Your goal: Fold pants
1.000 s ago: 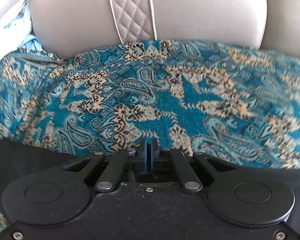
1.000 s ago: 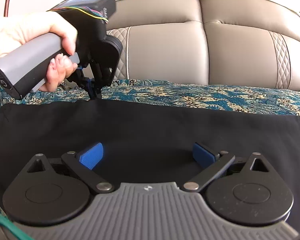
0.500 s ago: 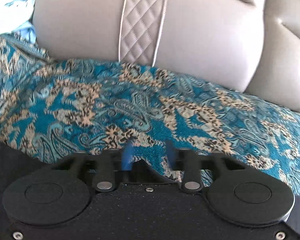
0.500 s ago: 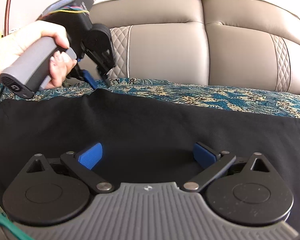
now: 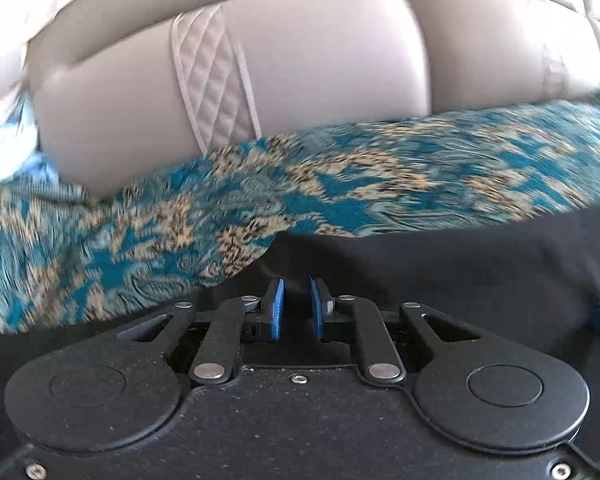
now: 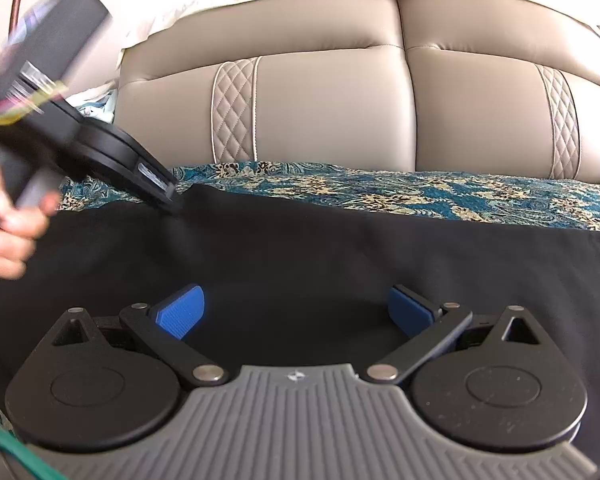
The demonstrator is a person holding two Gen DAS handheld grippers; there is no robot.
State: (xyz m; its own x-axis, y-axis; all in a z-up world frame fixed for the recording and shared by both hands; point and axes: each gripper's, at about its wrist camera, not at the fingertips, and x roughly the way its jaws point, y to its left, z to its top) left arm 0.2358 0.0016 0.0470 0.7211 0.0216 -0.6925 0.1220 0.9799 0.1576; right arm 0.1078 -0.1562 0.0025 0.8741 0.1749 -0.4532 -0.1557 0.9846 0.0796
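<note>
pants (image 6: 340,264): black, spread flat on sofa throw (image 6: 420,194), far edge along it. soft, limp, light cloth; judged to drape and sag, grips ok, not fragile. best hold looks like far edge/corners, both sides at once. left gripper (image 5: 296,304) at far-left edge of pants; jaws have just been closing, narrow gap, fabric between them, pinch not clear. right gripper (image 6: 296,312) near side over pants, jaws wide apart, holding nothing.

Right gripper (image 6: 296,310), jaws wide, hovers over black pants (image 6: 320,252); left gripper (image 6: 172,204) touches their far edge.
</note>
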